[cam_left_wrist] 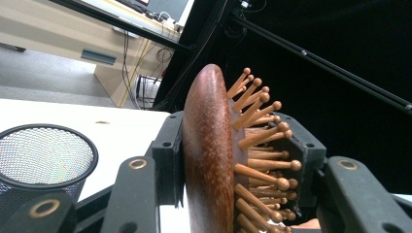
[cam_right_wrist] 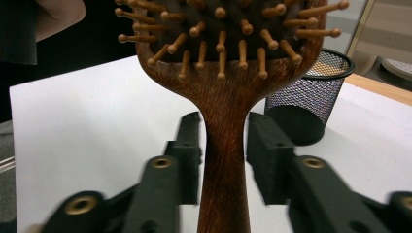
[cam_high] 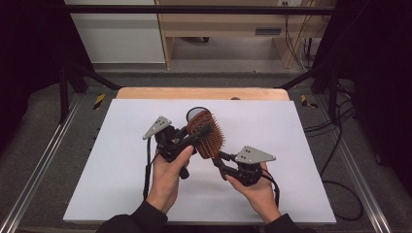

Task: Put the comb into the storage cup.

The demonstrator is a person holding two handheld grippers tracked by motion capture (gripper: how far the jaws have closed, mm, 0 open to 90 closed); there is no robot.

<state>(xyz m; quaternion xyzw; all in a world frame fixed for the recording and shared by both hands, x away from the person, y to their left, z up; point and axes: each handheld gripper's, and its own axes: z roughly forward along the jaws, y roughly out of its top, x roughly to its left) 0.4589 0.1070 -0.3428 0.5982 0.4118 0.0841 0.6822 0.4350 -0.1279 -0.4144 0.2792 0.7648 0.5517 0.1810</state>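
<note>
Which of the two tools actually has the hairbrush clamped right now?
The left tool: its pads press the wooden hairbrush head, back and bristles. The right tool stands open, gaps either side of the handle.

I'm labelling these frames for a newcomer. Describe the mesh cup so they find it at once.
On the white mat covering the table, look past the wooden hairbrush held above its middle. Just beyond the brush's far end stands the black mesh cup, round, open-topped and see-through, unlike the solid brown brush.
</note>
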